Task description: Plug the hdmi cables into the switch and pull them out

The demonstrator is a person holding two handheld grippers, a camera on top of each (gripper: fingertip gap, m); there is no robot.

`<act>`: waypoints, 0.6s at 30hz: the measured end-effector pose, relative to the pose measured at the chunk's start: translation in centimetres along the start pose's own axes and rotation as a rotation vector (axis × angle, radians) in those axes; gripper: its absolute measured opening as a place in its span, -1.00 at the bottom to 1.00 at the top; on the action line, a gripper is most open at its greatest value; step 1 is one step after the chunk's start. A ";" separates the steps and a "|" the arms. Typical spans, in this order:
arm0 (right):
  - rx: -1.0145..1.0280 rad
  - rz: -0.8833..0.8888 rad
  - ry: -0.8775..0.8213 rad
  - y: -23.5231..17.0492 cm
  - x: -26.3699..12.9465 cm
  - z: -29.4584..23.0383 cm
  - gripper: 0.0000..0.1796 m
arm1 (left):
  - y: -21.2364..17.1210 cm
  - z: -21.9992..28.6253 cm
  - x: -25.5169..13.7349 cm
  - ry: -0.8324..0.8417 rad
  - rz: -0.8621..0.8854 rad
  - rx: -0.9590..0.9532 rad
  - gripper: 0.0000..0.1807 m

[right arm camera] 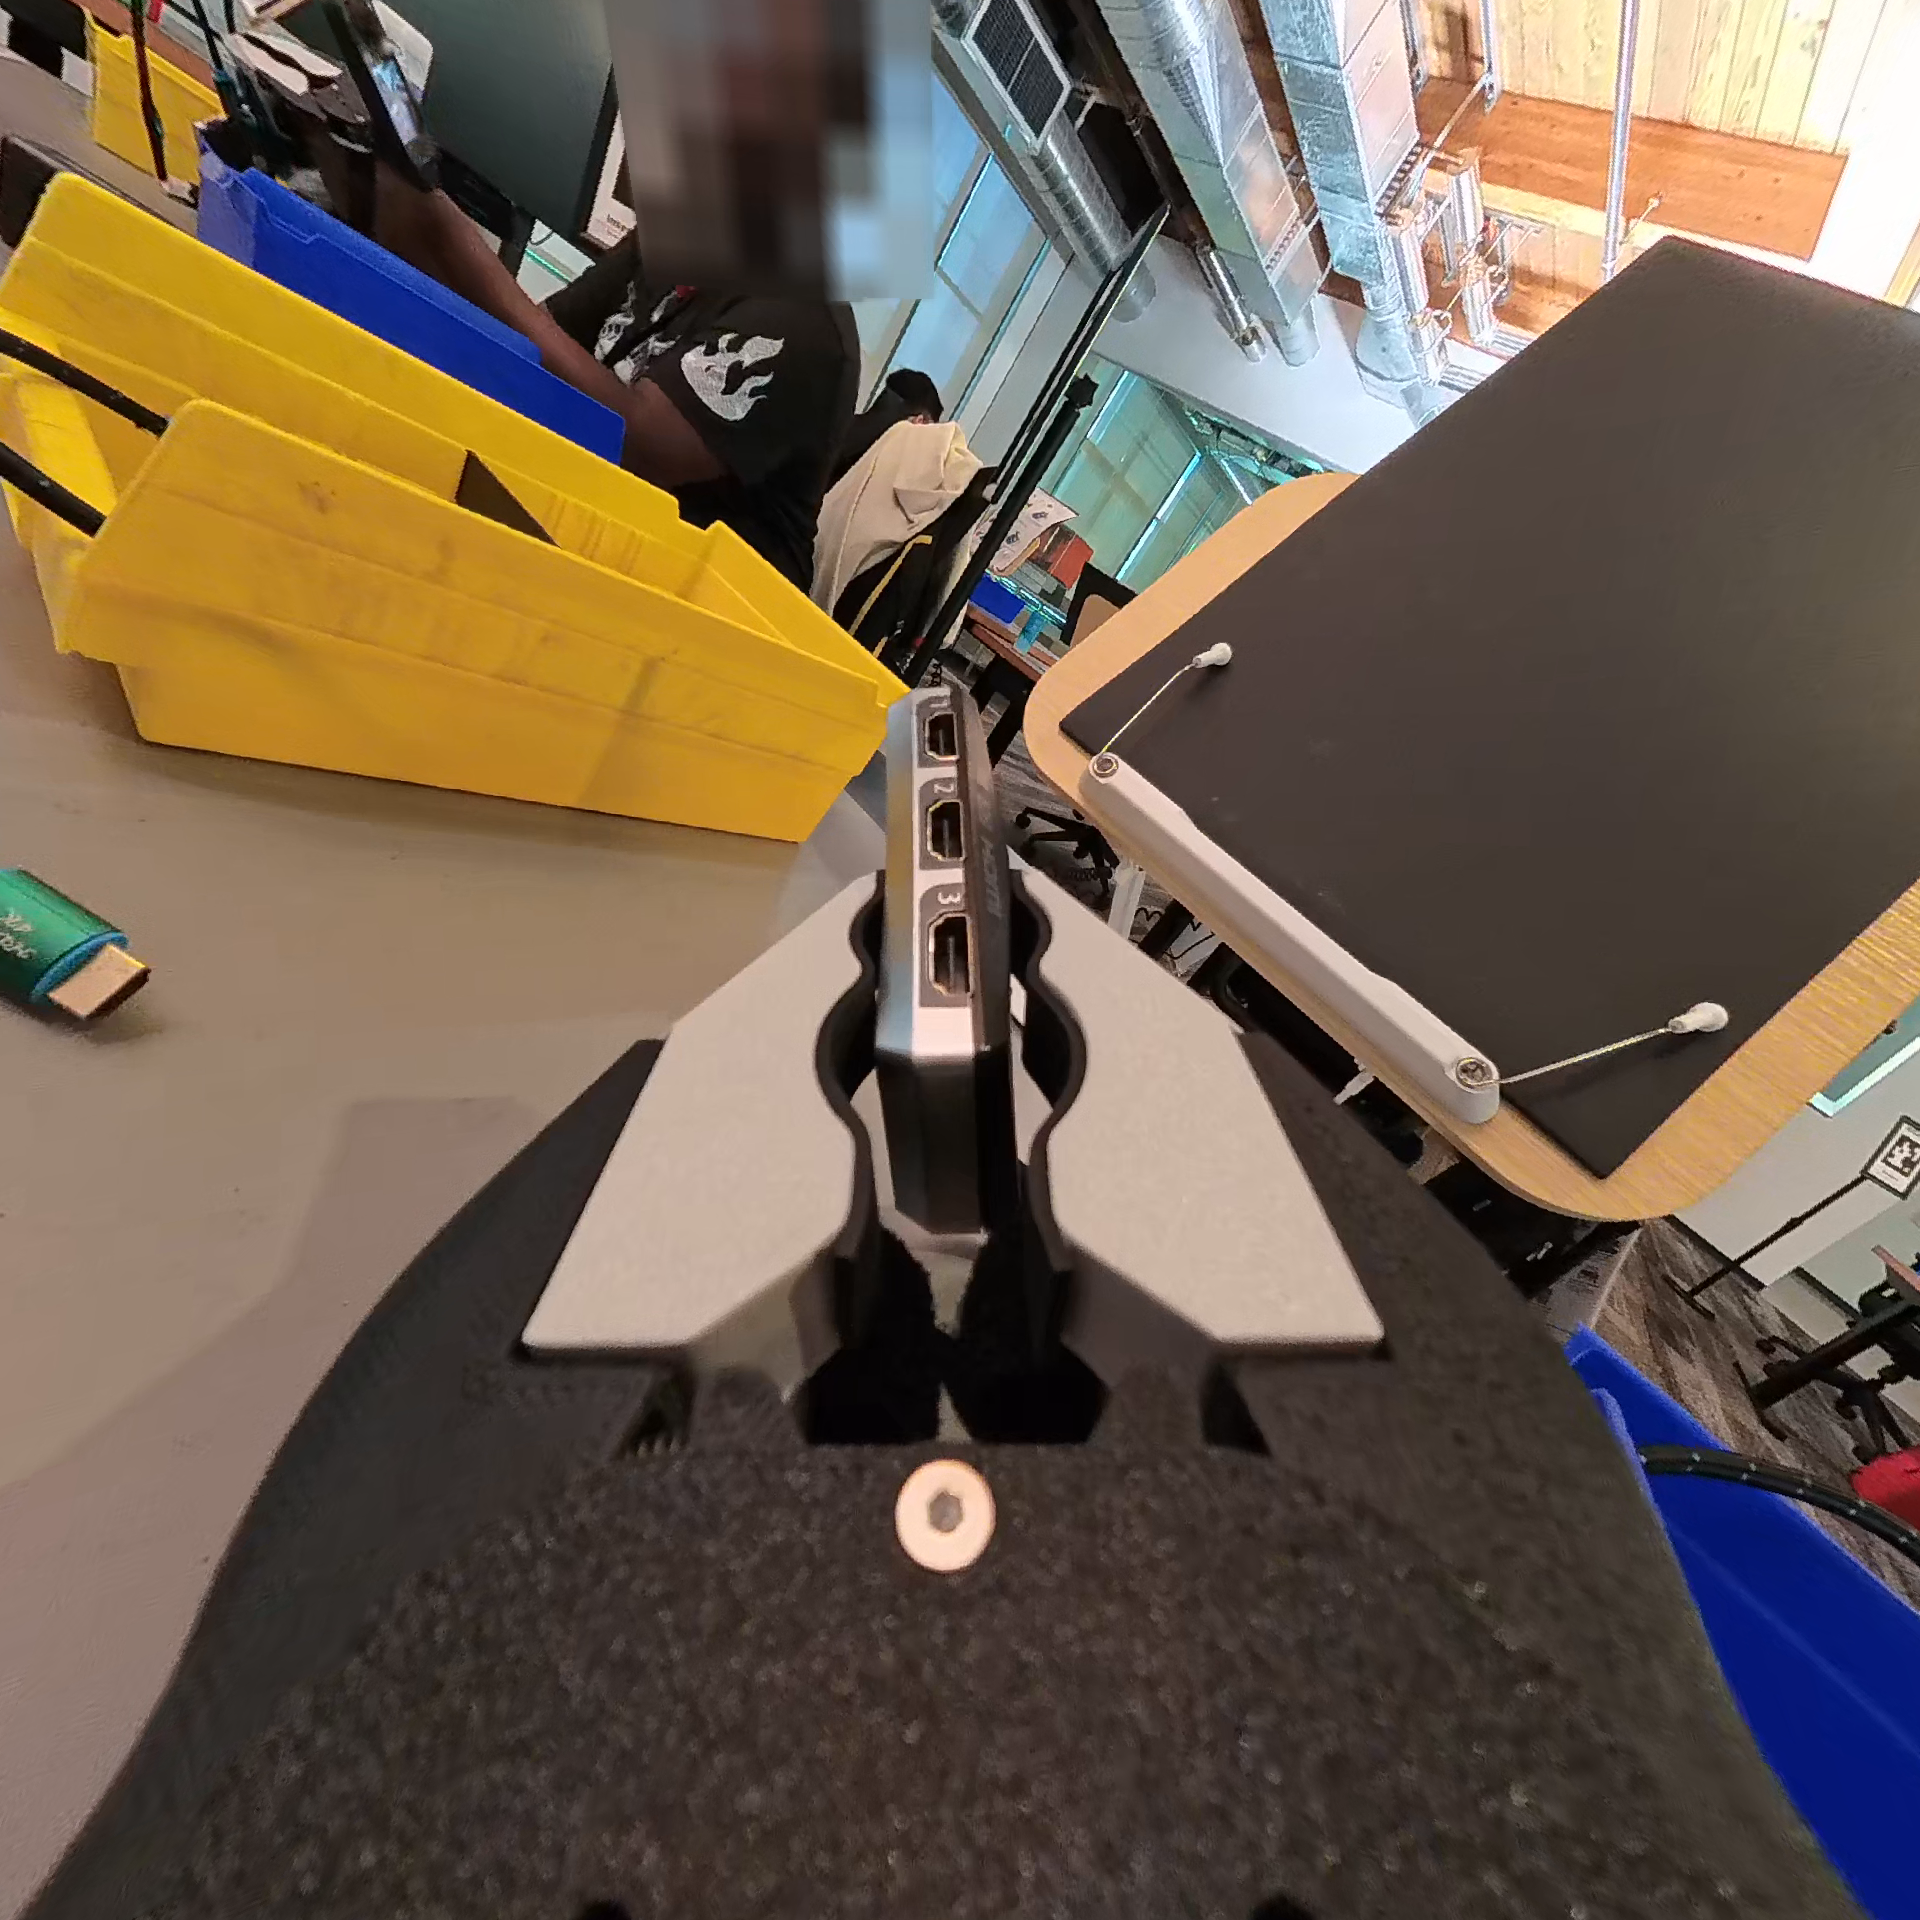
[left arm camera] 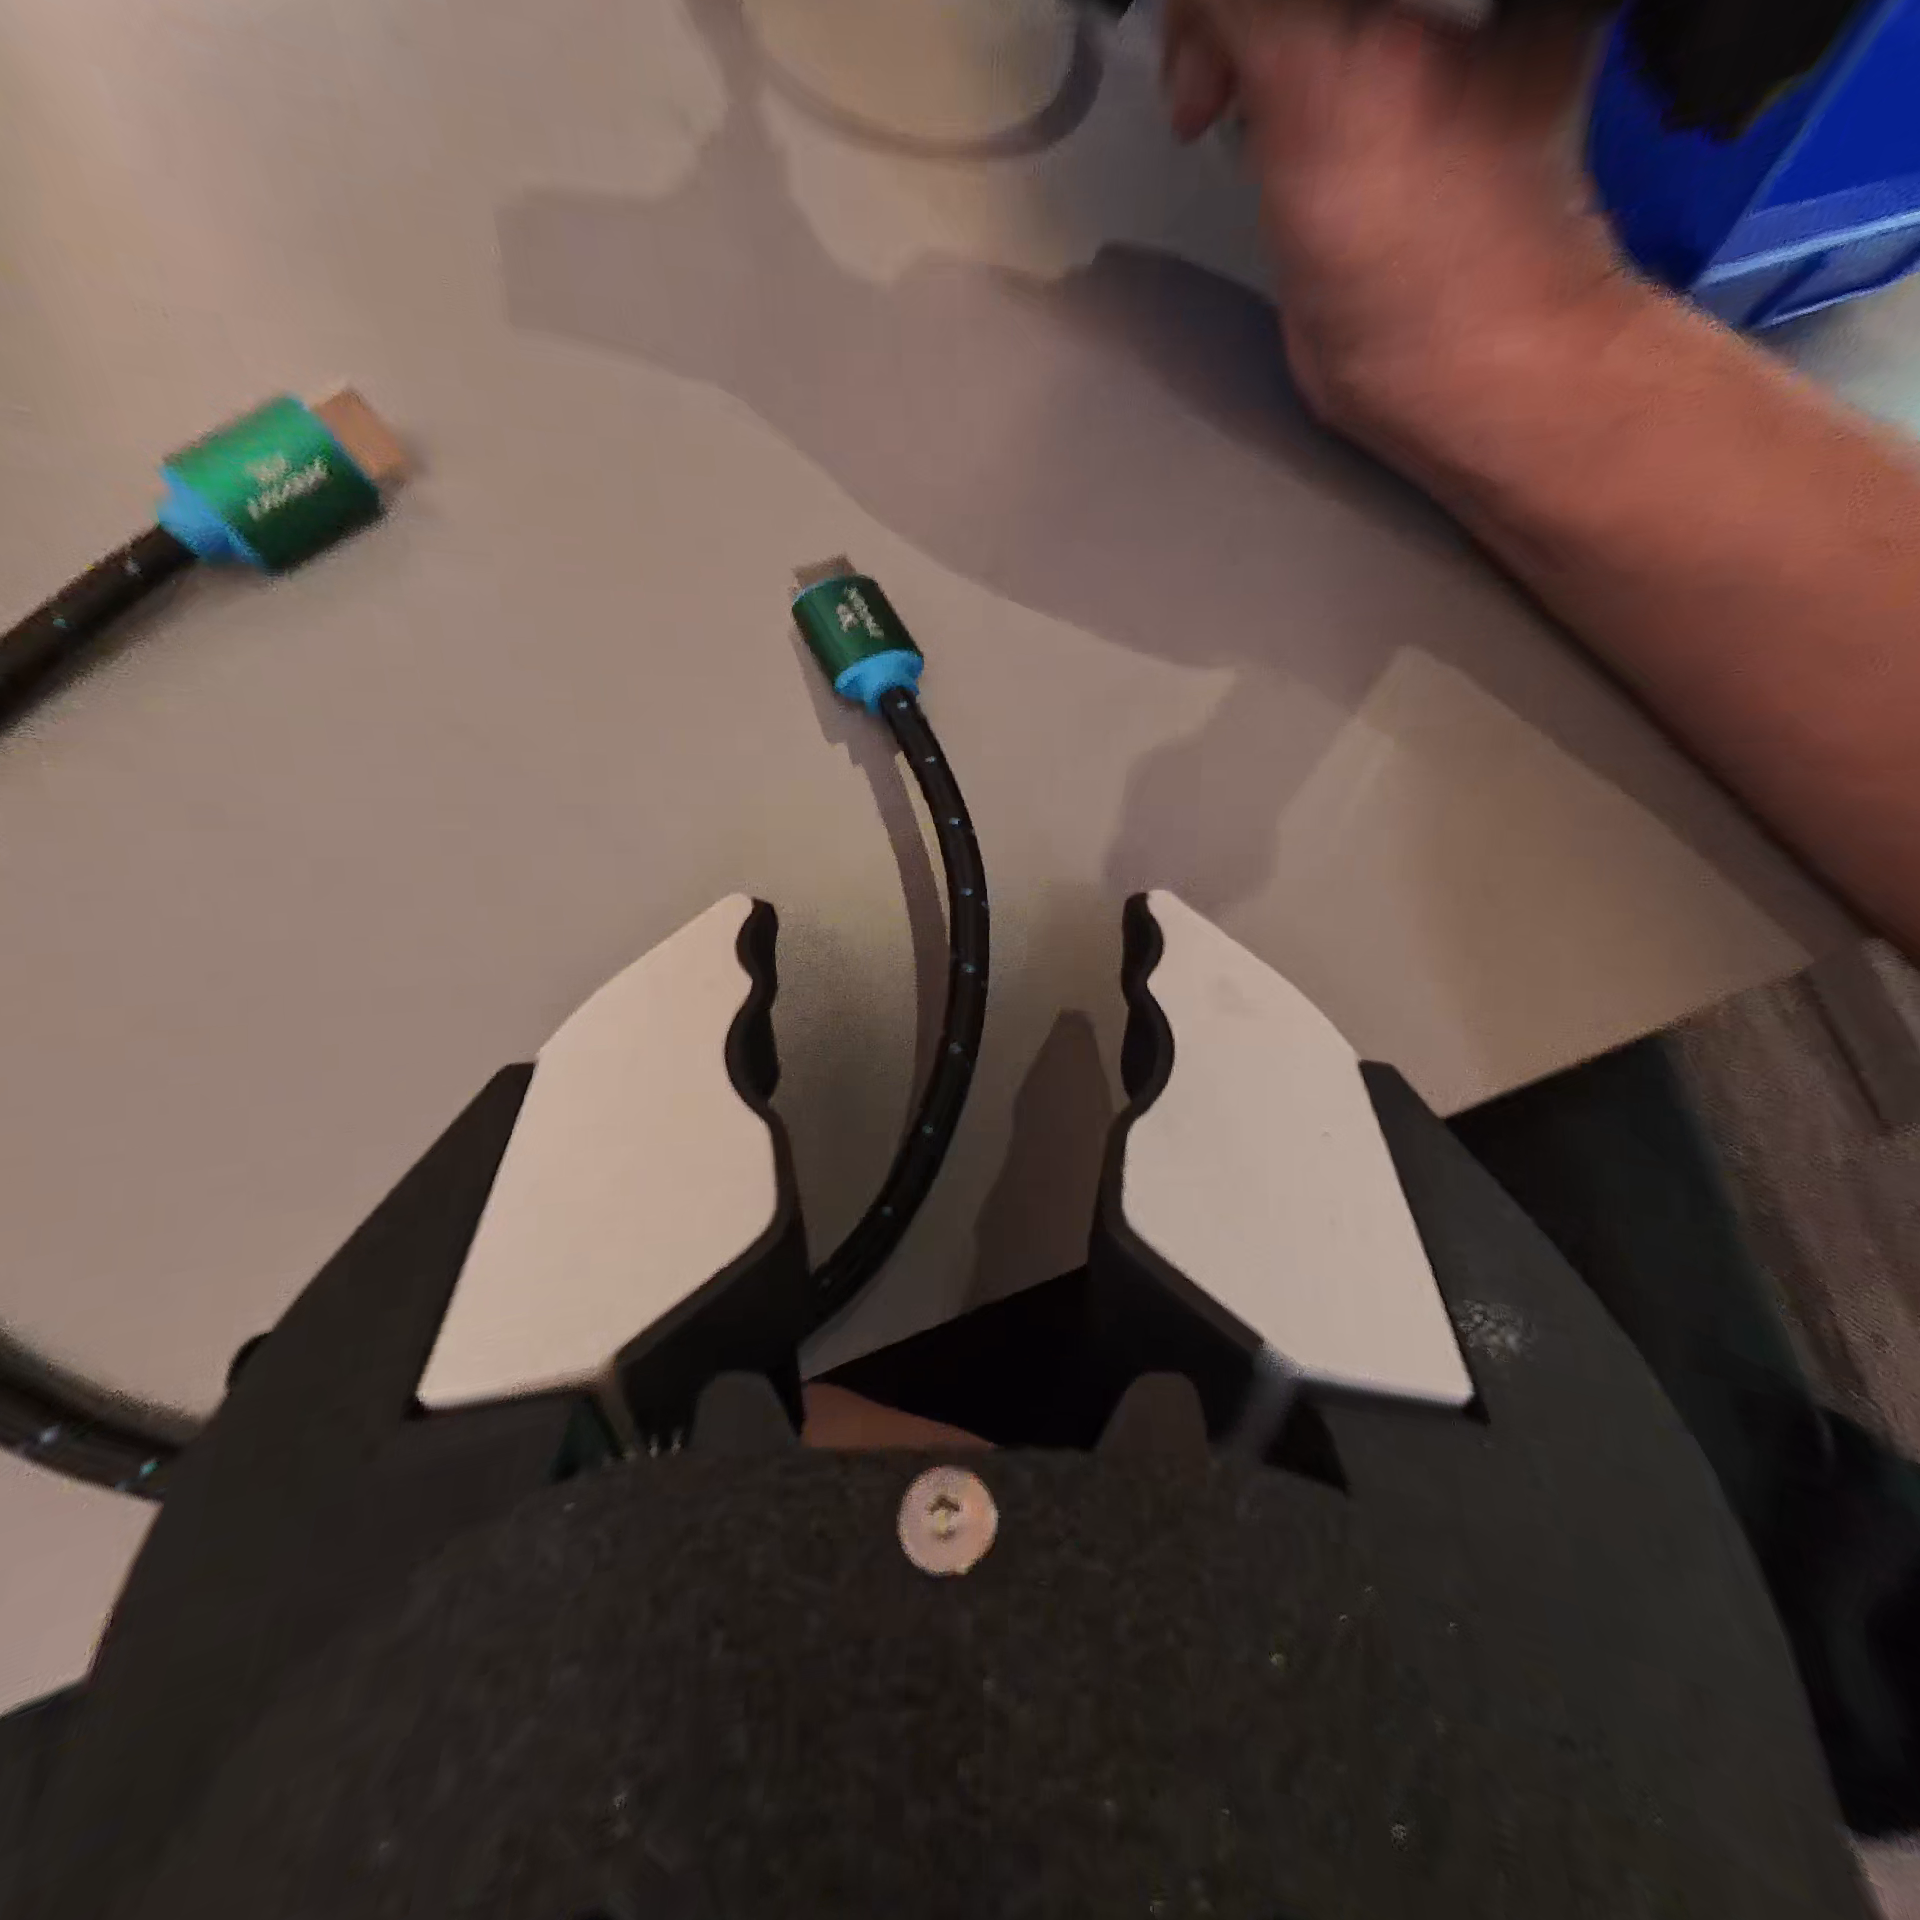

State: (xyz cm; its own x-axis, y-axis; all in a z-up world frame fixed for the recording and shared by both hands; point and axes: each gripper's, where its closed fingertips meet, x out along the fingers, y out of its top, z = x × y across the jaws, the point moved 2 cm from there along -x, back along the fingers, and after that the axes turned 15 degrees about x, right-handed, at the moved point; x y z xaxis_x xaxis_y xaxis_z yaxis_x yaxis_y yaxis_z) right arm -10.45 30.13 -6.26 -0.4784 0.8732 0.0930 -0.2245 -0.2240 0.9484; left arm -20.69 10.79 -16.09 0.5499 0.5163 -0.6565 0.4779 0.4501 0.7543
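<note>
— Grey tabletop (left arm camera: 416,935) under the left gripper (left arm camera: 948,914), and its jaws stand wide apart with nothing between the pads. Only a braided black cable (left arm camera: 961,935) runs through the gap below, lying on the table, untouched as far as I can see.

— That cable ends in a green plug (left arm camera: 854,636) with a blue collar, flat on the table ahead of the fingertips. A second green plug (left arm camera: 281,483) lies well off to the left, metal tip showing.

— Over to the right gripper (right arm camera: 945,914): closed narrow on the switch (right arm camera: 940,935), a slim dark box with a silver edge, held up on its side, lifted off the table.

— Three ports face the camera along that silver edge, all of them empty. The pads press its two broad faces.

— One green plug (right arm camera: 62,951) shows at the left of the right wrist view, resting on the table, well apart from the switch.

— Yellow bins (right arm camera: 416,644) sit behind it, a blue bin (right arm camera: 395,301) beyond. A bare forearm (left arm camera: 1621,447) crosses the top right of the left wrist view.
</note>
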 end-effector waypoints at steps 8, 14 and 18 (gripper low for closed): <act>-0.002 -0.007 0.005 -0.1 0.1 -0.2 -0.76 | -0.1 1.5 1.1 -0.017 0.021 0.035 -0.91; -0.004 -0.004 0.006 0.0 0.0 -0.1 -0.76 | 0.8 1.7 -0.6 -0.147 0.069 0.198 -0.92; -0.068 -0.008 0.022 0.0 0.0 -0.4 -0.77 | 4.3 0.9 -4.6 -0.265 0.150 0.355 -0.92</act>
State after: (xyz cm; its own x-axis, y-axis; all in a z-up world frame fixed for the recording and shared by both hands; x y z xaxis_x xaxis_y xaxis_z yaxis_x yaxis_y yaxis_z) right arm -10.79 30.01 -6.41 -0.4949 0.8654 0.0779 -0.2850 -0.2464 0.9263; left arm -20.56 9.69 -9.77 0.7648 0.3317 -0.5523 0.5591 0.0841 0.8248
